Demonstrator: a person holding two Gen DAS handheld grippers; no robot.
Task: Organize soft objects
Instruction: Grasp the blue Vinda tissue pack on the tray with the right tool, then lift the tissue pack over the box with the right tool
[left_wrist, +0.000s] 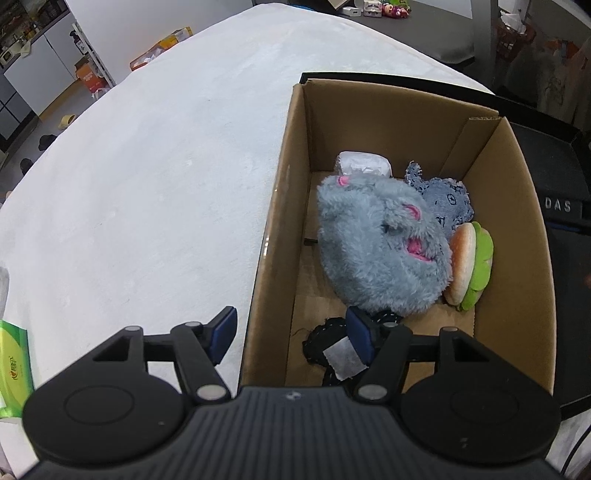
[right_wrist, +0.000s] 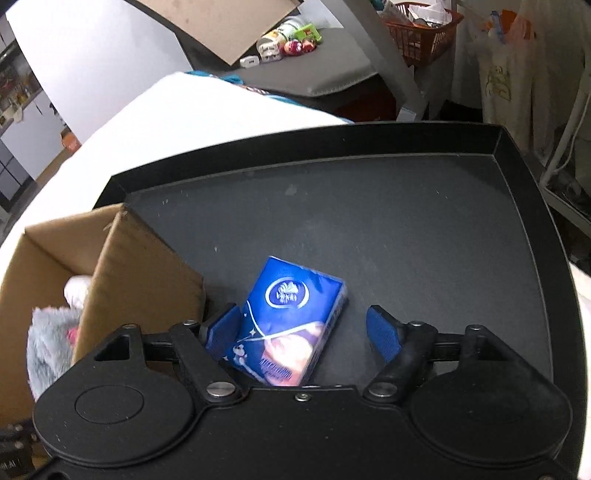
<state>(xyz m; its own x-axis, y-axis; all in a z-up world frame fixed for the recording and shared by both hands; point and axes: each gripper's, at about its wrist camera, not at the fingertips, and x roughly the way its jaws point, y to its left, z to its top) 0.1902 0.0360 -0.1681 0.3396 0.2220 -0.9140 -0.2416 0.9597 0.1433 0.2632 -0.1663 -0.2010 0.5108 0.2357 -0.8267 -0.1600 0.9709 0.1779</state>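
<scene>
I have the right gripper low over the black tray, jaws apart and straddling the blue tissue pack; its left pad sits just beside the pack's left edge and the right pad stands clear, so nothing is gripped yet. To do this pick well, I judge I should centre the pack between both pads before closing, squeeze its long sides gently since it will give, then lift straight up before swinging left to the cardboard box. My left gripper is also open and holds nothing, 1 finger outside the near left wall of the box and 1 inside it above a dark fabric piece. The box already holds a grey plush animal, a plush burger against its right side, a blue denim toy and a white wrapped bundle at the far end
</scene>
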